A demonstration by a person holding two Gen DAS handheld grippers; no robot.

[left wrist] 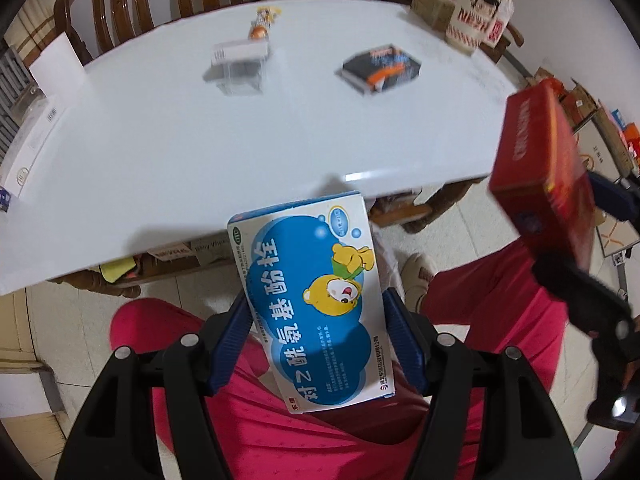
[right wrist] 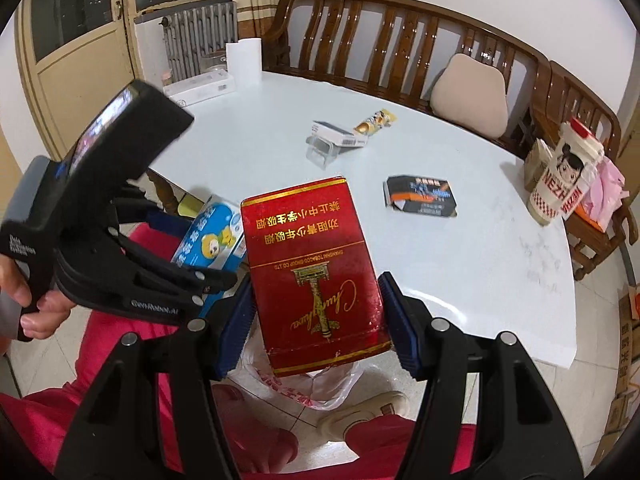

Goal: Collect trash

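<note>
Where pads clamp: red box (right wrist: 316,276).

My blue-padded left gripper (left wrist: 316,332) grips a blue-and-white cardboard box (left wrist: 316,300) printed with a yellow bear. My right gripper (right wrist: 318,320) grips a red box (right wrist: 316,272) lettered in gold.

Left hand-held gripper (left wrist: 316,316) and right hand-held gripper (right wrist: 318,308), both angled downward, jaws clamped.

Home dining room (table (right wrist: 460,248), bench (right wrist: 400,36))
</note>
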